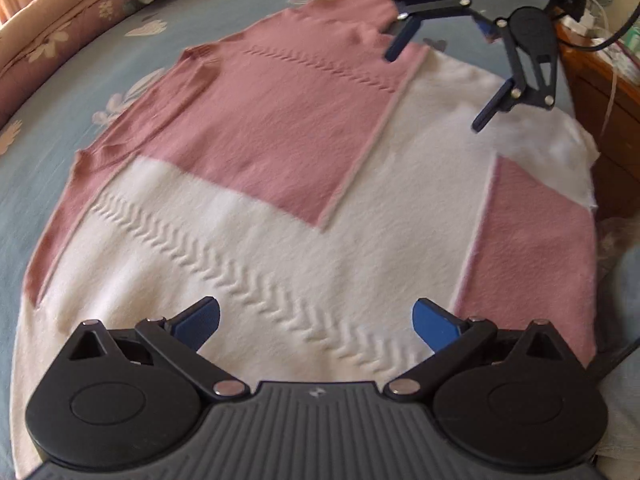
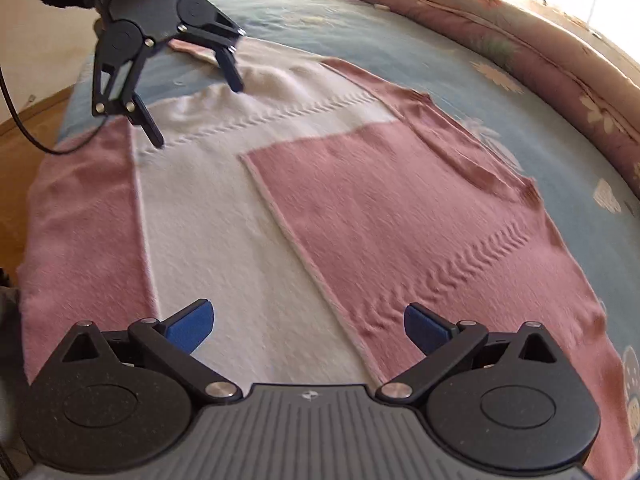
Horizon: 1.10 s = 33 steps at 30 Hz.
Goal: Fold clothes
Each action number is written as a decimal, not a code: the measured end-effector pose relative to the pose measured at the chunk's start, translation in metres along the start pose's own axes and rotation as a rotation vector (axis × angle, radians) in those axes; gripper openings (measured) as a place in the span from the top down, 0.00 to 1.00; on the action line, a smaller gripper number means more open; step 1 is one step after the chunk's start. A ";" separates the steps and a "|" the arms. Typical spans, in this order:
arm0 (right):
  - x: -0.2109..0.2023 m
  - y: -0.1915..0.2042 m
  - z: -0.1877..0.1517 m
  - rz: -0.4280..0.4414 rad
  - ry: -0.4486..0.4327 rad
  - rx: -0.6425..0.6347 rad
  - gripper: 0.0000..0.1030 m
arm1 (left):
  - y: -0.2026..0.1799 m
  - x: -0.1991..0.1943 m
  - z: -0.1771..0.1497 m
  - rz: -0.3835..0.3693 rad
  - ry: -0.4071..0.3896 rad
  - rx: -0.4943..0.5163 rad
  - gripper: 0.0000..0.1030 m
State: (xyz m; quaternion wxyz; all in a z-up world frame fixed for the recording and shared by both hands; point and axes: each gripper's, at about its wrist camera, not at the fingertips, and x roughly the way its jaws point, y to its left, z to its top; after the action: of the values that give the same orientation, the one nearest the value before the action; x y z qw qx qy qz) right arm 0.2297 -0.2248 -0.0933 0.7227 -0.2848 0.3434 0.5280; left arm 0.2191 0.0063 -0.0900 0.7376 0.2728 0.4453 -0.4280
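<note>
Left gripper (image 1: 316,322): we see its jaws spread wide, holding nothing, poised over the white end of the sweater.
Right gripper (image 2: 309,322): we see its jaws likewise wide apart and empty, above the opposite end.
Sweater (image 1: 248,216): pink and white, lying flat between the two grippers, with a pink panel folded across the white middle.
Bedsheet (image 1: 36,128): blue with flowers, under the sweater.
Quilt (image 2: 520,36): bunched beyond the sweater, to the right gripper's right.

Pink-and-white sweater (image 1: 256,216) flat on bed (image 1: 48,120)
</note>
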 end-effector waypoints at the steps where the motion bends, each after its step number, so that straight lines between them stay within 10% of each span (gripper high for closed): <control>1: 0.005 0.009 0.005 0.042 -0.005 -0.021 0.00 | -0.009 0.004 0.001 -0.027 0.007 0.029 0.01; 5: 0.026 0.041 0.001 0.140 0.049 -0.097 0.00 | -0.032 0.016 -0.015 -0.048 0.048 0.099 0.01; 13: -0.015 0.029 -0.058 0.058 0.100 -0.015 0.00 | -0.027 -0.016 -0.073 -0.003 0.174 0.035 0.01; 17: -0.025 0.034 -0.059 0.047 0.172 -0.034 0.00 | -0.038 -0.022 -0.063 0.000 0.182 0.046 0.01; 23: -0.024 0.067 -0.031 0.113 0.057 -0.168 0.00 | -0.081 -0.013 -0.028 -0.091 0.075 0.190 0.01; 33: -0.037 0.079 -0.082 0.126 0.140 -0.168 0.00 | -0.111 -0.020 -0.079 -0.098 0.218 0.275 0.01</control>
State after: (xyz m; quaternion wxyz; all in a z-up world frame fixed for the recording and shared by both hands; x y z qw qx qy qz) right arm 0.1306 -0.2871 -0.1168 0.6361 -0.3581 0.3649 0.5779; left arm 0.0839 0.0220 -0.1102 0.6189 0.3936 0.4729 -0.4882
